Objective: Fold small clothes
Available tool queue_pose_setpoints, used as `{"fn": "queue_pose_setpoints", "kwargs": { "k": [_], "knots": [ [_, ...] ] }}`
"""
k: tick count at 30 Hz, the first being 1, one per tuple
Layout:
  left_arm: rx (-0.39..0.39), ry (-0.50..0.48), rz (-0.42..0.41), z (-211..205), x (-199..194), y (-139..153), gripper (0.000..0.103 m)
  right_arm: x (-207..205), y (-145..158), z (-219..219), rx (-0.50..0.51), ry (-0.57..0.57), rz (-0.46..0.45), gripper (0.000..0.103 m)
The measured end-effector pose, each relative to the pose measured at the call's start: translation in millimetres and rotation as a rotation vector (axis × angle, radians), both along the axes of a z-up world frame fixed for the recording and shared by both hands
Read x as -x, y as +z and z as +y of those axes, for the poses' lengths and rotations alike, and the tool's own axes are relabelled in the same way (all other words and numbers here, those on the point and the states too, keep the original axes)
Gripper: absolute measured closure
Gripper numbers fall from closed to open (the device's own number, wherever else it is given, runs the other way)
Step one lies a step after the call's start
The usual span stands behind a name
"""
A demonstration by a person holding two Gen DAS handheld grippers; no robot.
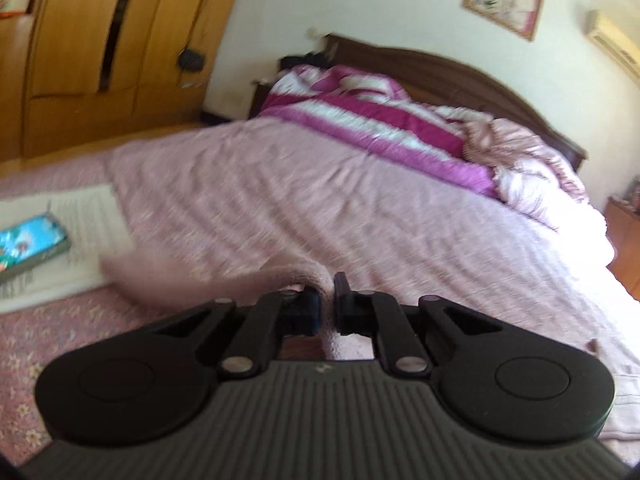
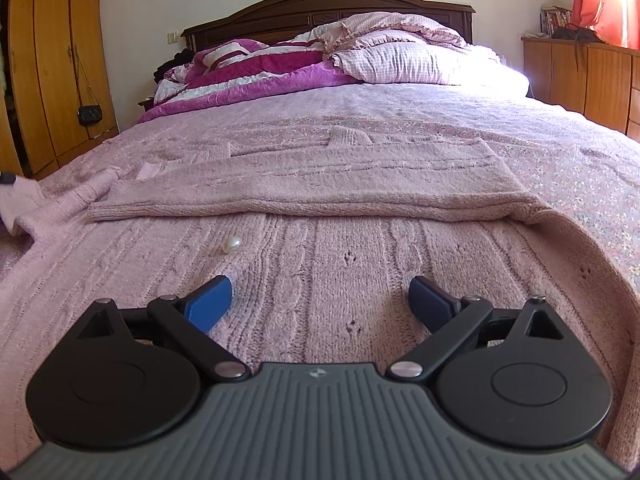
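Over the bed (image 2: 560,168), left tongs (image 1: 328,304) clench pink sweater (image 2: 320,240) fabric, tilted; right tongs (image 2: 320,300) released, angled down

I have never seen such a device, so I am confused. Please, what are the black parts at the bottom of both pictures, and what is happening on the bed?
The black parts are two hand-held claws; a person holds one in each hand. Each picture comes from a camera on one claw, looking forward along its fingers.

A pink knitted sweater lies spread on the bed, one part already folded over. A pearl-like button lies on it.

In the left view, the left claw is shut on a fold of the sweater; this picture is blurred. A phone lies on white paper nearby.

In the right view, the right claw is open over the knit, holding nothing.
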State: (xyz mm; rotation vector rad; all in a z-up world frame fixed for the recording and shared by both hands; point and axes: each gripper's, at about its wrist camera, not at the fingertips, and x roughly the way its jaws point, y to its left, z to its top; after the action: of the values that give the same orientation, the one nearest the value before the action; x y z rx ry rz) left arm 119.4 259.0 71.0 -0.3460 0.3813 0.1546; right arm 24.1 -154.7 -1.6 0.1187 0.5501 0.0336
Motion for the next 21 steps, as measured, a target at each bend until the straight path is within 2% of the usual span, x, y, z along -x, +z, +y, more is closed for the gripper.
{"fn": "queue_pose_setpoints", "kwargs": {
  "k": [7,12,17,21],
  "knots": [
    [-0.002,-0.081,-0.120,-39.7,14.2,38.6,0.094,7.6,3.6,-5.7,-0.033,0.010,-0.004,0.004],
    [-0.012,-0.153,-0.176,-73.9,24.0,57.7,0.094,12.5,4.8,-10.3,-0.064,0.006,-0.006,0.004],
    [-0.022,-0.240,-0.186,-111.5,29.8,59.0,0.094,16.7,4.7,-12.5,-0.082,0.006,-0.010,0.004],
    [-0.024,-0.302,-0.159,-139.9,30.4,47.7,0.094,18.8,5.7,-15.6,-0.102,0.004,-0.011,0.004]
  ]
}}
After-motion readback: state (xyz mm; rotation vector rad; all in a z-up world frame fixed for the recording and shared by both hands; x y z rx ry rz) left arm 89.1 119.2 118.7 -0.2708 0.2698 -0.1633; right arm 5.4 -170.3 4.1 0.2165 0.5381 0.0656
